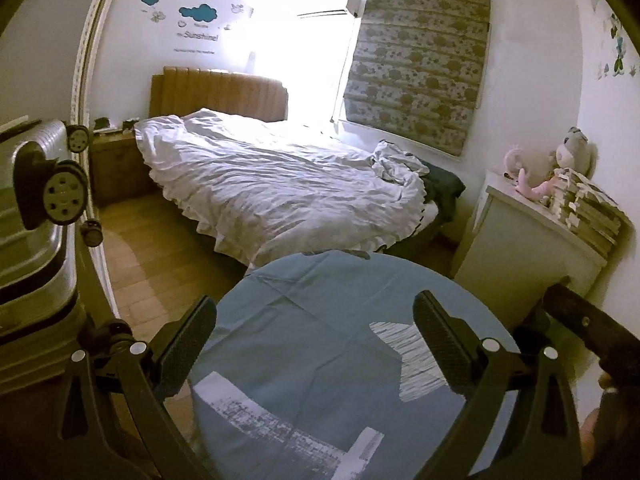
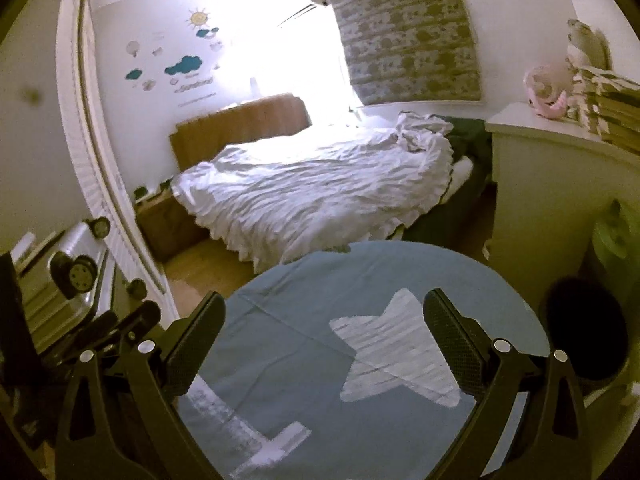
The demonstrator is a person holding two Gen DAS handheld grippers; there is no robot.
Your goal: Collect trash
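Observation:
A round table under a blue cloth [image 1: 320, 340] with white star prints fills the foreground of both wrist views. The left gripper [image 1: 314, 300] hangs open over the cloth with nothing between its fingers. Just as wide apart stand the jaws of the right gripper [image 2: 324, 296], above a white star [image 2: 396, 356], and they are empty too. Part of the left gripper [image 2: 120, 328] shows at the lower left of the right wrist view. No piece of trash is visible on the cloth or on the floor.
An unmade bed with a white duvet [image 1: 280, 184] lies beyond the table. A silver suitcase [image 1: 32, 240] lies on its side at the left. On the right stands a white dresser [image 1: 528, 248] carrying plush toys and stacked books [image 1: 592, 212]. Wooden floor [image 1: 152, 264] separates bed and table.

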